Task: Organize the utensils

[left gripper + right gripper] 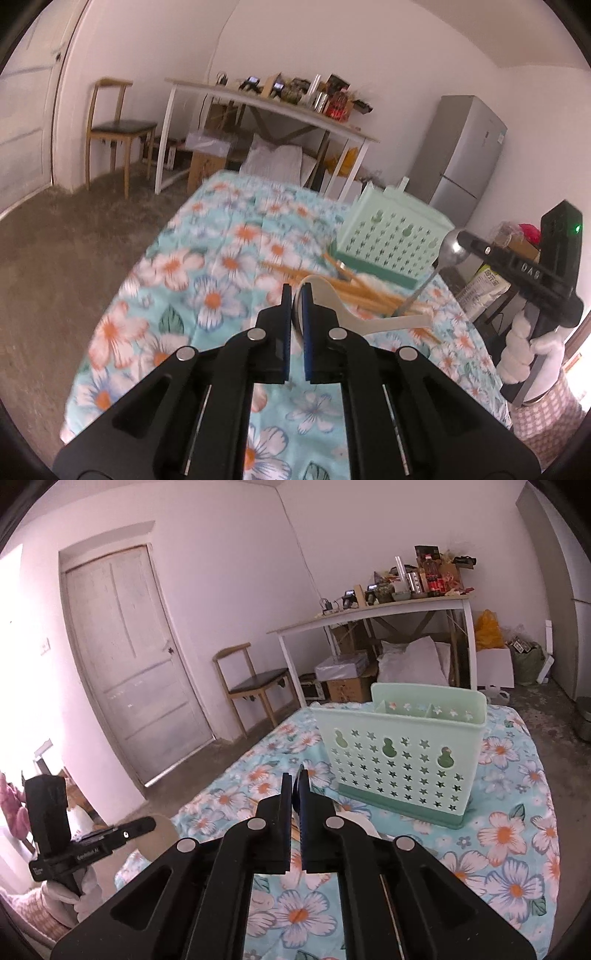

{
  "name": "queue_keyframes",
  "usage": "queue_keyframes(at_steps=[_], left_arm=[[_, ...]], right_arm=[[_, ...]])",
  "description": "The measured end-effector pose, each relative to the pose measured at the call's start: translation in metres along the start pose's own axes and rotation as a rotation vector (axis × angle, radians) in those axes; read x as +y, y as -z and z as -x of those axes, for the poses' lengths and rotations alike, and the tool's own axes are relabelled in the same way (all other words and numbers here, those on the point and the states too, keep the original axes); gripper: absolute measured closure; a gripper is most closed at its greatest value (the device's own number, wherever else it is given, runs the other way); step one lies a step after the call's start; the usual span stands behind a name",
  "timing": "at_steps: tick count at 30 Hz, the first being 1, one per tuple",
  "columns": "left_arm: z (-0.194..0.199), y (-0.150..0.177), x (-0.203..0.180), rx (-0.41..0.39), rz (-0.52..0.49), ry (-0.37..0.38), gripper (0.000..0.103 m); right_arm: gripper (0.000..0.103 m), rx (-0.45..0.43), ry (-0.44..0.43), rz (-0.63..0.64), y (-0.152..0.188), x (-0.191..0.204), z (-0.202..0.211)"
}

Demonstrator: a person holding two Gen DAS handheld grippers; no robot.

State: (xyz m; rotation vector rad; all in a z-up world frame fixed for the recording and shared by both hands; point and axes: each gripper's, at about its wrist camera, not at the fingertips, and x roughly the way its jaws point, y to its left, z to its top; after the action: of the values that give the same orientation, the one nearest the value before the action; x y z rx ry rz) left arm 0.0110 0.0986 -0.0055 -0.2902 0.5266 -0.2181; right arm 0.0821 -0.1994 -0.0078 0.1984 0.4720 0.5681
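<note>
Left gripper (294,295) is clenched on a white spoon (354,314), lifted above the chopsticks (354,291) on the flowered table (207,266). Right gripper (461,236), at 3 o'clock, grasps a metal spoon (448,253) by its bowl. A green caddy (399,760) stands at 1 o'clock.

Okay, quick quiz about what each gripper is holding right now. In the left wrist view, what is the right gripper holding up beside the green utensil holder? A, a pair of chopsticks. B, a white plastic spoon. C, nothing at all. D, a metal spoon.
D: in the left wrist view the right gripper is shut on the bowl of a metal spoon, its handle slanting down toward the chopsticks beside the green utensil holder.
</note>
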Motion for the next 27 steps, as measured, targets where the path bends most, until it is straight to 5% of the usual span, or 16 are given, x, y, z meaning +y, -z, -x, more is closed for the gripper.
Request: queue_keyframes(at_steps=[15, 27], left_arm=[[0.014, -0.128, -0.034, -0.233, -0.078, 0.024, 0.099], [-0.093, -0.188, -0.113, -0.064, -0.429, -0.205, 0.099]], right_arm=[[0.1, -0.149, -0.059, -0.02, -0.021, -0.007, 0.049], [0.1, -0.302, -0.057, 0.049, -0.066, -0.018, 0.087]])
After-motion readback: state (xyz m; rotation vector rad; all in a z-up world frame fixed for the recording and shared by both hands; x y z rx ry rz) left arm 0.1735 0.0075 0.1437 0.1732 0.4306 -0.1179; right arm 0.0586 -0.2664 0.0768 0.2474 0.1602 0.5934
